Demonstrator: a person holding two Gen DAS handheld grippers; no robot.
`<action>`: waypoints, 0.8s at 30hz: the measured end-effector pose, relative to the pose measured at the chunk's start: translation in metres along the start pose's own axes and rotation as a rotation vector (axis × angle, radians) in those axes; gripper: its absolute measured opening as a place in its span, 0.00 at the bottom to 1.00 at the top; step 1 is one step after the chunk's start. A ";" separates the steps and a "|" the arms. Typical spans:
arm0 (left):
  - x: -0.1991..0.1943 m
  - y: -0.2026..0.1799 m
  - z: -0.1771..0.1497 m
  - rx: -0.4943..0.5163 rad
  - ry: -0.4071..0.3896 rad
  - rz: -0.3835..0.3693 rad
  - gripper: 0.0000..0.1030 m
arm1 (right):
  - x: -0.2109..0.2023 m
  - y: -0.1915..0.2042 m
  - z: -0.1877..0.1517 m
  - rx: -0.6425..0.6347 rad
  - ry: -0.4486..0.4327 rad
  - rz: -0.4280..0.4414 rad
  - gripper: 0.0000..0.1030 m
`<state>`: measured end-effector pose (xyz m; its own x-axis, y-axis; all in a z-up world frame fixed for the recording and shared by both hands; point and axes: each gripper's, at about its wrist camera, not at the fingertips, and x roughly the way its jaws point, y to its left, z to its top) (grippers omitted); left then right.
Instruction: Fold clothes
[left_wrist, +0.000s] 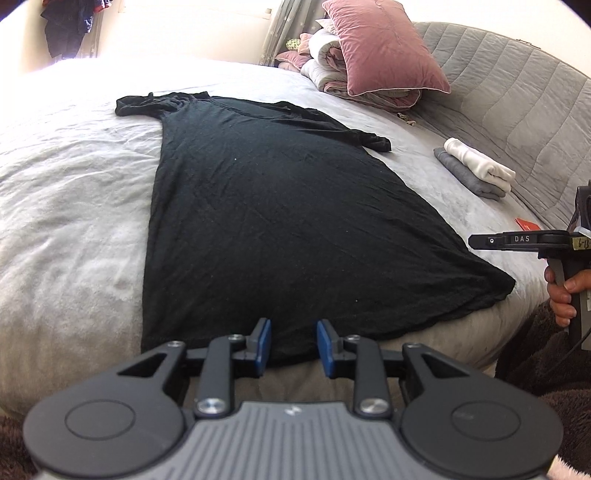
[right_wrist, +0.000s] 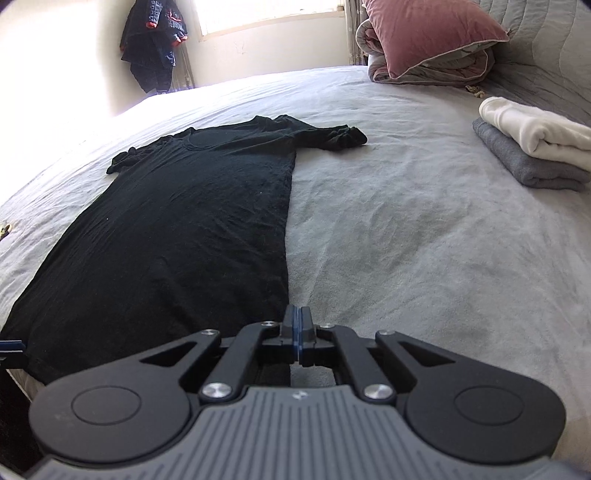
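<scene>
Here the bed (right_wrist: 406, 229) fills nearly everything I see, covered with a pale grey sheet that has many small wrinkles. On the bed lies the black T-shirt (left_wrist: 266, 221), spread flat with its front down or up, I cannot tell which; its hem is at the near edge of the bed and its two short sleeves are at the far end. Beyond the T-shirt, at the head of the bed, a pink pillow (left_wrist: 384, 48) leans on a rolled quilt (left_wrist: 332, 74). To the right of the T-shirt, well apart from it, a folded white garment (right_wrist: 535, 133) rests on top of a folded grey garment (right_wrist: 532, 166). Far behind the T-shirt, dark clothes (right_wrist: 155, 44) hang in the corner beside the window.

My left gripper (left_wrist: 293, 343) is at the hem of the T-shirt, and its blue pads stand apart with the black cloth between them, not pressed. My right gripper (right_wrist: 297, 332) is at the hem corner on the right side of the T-shirt, and its pads are together; whether they pinch the cloth edge I cannot tell.
</scene>
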<state>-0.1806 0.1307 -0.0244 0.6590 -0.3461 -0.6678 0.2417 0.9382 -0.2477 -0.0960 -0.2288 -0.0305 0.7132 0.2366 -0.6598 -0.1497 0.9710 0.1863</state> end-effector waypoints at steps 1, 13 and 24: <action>0.000 -0.001 0.000 0.006 -0.002 -0.004 0.29 | 0.001 -0.002 -0.001 0.019 0.004 0.020 0.15; 0.009 -0.021 0.010 0.048 -0.025 -0.059 0.32 | 0.018 0.019 0.004 -0.059 -0.007 0.049 0.21; 0.026 -0.033 0.011 0.093 0.000 -0.108 0.36 | 0.011 0.024 -0.001 -0.134 -0.103 -0.057 0.02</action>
<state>-0.1636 0.0906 -0.0254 0.6259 -0.4446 -0.6408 0.3758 0.8918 -0.2518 -0.0928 -0.2029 -0.0342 0.7887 0.1832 -0.5869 -0.1920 0.9802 0.0480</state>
